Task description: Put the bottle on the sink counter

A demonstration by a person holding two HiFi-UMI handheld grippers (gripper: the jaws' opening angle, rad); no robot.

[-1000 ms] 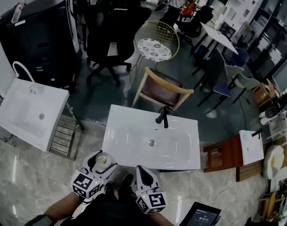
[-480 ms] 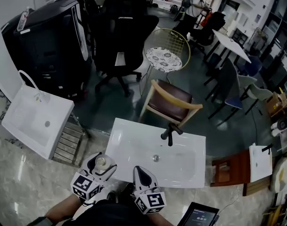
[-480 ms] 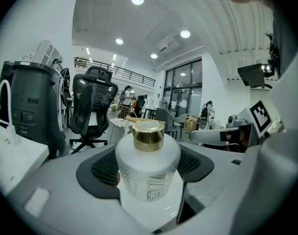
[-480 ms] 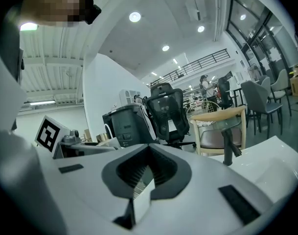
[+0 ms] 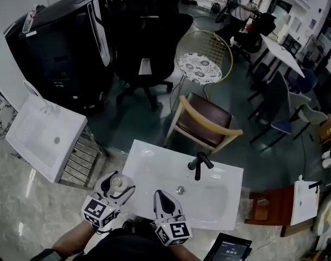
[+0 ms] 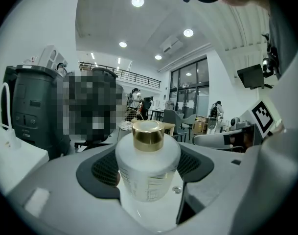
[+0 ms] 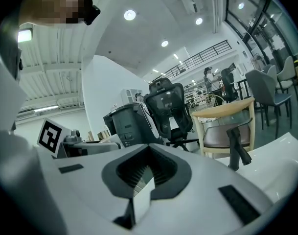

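Since a second back, your view had swung and the sink counter slid right. Your left gripper stayed clamped on the bottle, just off the counter's near-left corner; only the left gripper view showed its gold cap. Your right gripper sat pinched together, empty.

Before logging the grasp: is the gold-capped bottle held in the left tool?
Yes, the frosted white bottle with a gold cap stands clamped between the left tool's dark jaw pads.
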